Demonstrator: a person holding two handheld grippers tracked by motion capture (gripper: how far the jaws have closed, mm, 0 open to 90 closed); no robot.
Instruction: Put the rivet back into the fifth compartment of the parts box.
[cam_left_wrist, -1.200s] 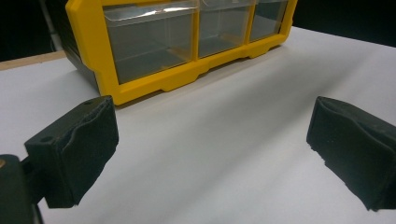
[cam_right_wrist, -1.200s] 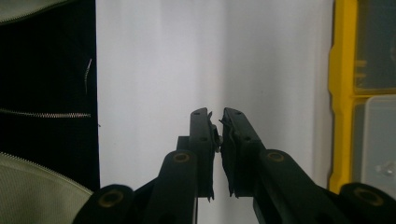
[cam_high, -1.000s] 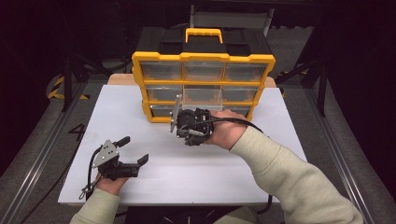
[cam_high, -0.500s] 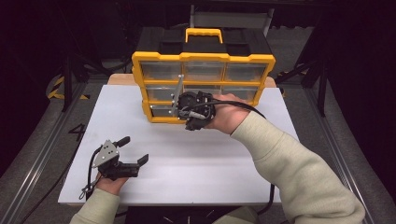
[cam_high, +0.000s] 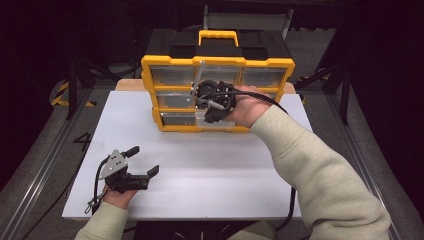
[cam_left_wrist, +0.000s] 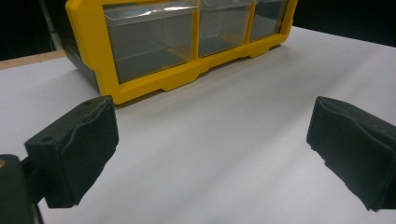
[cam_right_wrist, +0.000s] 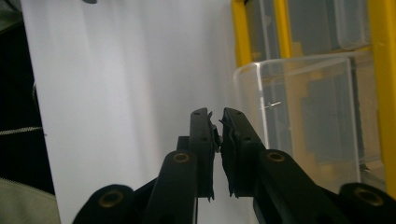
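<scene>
Right tool (cam_high: 207, 102) jaws together, empty, at organizer (cam_high: 170, 65) front by pulled-out clear drawer (cam_right_wrist: 303, 116). Left tool (cam_high: 142, 161) jaws apart on counter (cam_high: 225, 170).

High view looks down; both tool views share the organizer (cam_high: 218, 95).

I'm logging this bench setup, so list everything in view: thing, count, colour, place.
drawer organizer: one, yellow frame, black top, yellow handle, at the table's far edge
clear drawer: one, transparent, pulled out from the organizer beside the right gripper
table: one, white top
left gripper: one, black, jaws open, near-left on the table
right gripper: one, black, jaws shut, at the organizer's front
sleeves: two, pale beige, entering from the bottom
</scene>
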